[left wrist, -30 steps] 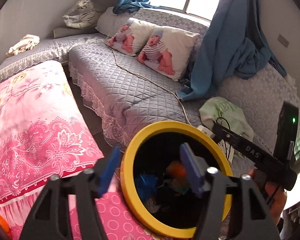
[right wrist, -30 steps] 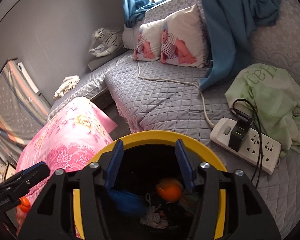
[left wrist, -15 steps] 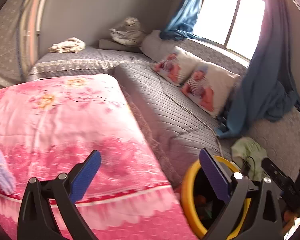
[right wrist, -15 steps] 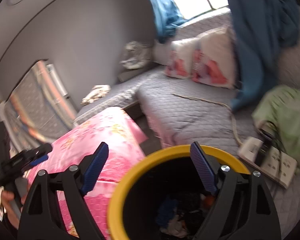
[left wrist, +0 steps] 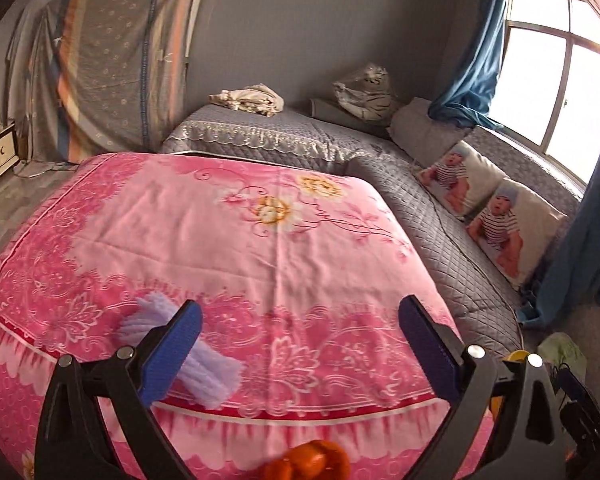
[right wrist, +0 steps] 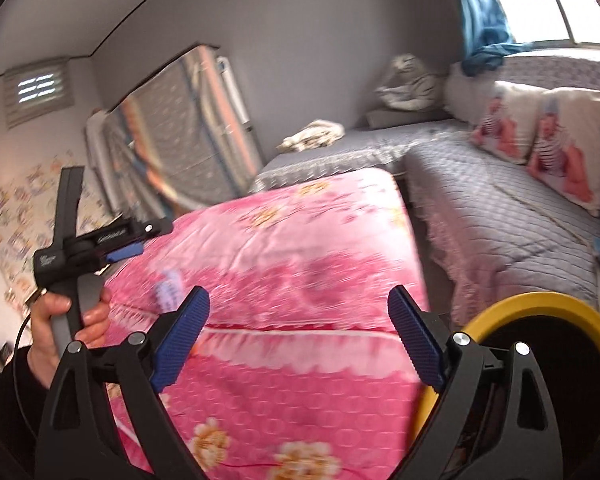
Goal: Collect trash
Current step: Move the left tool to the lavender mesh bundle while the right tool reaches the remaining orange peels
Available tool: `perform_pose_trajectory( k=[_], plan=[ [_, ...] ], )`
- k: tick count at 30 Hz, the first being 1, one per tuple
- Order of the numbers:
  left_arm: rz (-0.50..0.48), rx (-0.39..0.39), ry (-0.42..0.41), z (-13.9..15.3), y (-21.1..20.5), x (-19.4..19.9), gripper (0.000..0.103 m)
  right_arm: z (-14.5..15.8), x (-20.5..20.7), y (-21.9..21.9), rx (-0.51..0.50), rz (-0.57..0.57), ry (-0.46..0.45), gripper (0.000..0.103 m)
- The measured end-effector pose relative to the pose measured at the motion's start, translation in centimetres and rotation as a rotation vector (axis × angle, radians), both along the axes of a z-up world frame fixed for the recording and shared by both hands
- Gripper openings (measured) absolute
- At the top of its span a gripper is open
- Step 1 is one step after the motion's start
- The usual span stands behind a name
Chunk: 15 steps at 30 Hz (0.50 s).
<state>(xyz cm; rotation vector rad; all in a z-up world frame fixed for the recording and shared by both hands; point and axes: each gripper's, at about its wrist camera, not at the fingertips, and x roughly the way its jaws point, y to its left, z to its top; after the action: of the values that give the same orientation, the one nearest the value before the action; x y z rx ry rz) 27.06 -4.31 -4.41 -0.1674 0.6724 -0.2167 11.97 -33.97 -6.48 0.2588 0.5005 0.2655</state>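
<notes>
Bedroom lot: pink floral quilt (left wrist: 228, 240), grey quilted sofa (left wrist: 452, 232), trash items.
Quilt fills centre. Yellow-rimmed bin (right wrist: 548, 316) at 4 o'clock in the right wrist view, beside the quilt's edge. Left gripper (left wrist: 300, 344): fingers wide apart, empty, over the quilt. Right gripper (right wrist: 300, 336): fingers wide apart, empty. Lavender fuzzy scrap (left wrist: 216, 372) lies on quilt at 8 o'clock, partly behind left finger (left wrist: 172, 352). Orange item (left wrist: 312, 460) at 6 o'clock, blurred.

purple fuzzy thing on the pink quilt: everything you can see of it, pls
The purple fuzzy thing is pale lavender, ribbed like bunched chenille or yarn, and elongated. It lies flat near the pink quilt's front edge, partly hidden behind the left claw's near finger. Nothing grips it. The right wrist view shows only a blur.
</notes>
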Motion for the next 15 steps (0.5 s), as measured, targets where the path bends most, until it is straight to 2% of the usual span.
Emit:
perform_pose_trajectory(
  k=[8, 15],
  plan=[
    [0.115, -0.006, 0.061, -2.5, 6.2, 0.2, 0.095, -2.1, 2.2, 8.9, -0.109, 0.182, 0.062, 0.089],
    [0.131, -0.016, 0.123, -5.1, 8.2, -0.3, 0.095, -3.6, 3.0, 14.0, -0.181, 0.281, 0.098, 0.089]
  ],
)
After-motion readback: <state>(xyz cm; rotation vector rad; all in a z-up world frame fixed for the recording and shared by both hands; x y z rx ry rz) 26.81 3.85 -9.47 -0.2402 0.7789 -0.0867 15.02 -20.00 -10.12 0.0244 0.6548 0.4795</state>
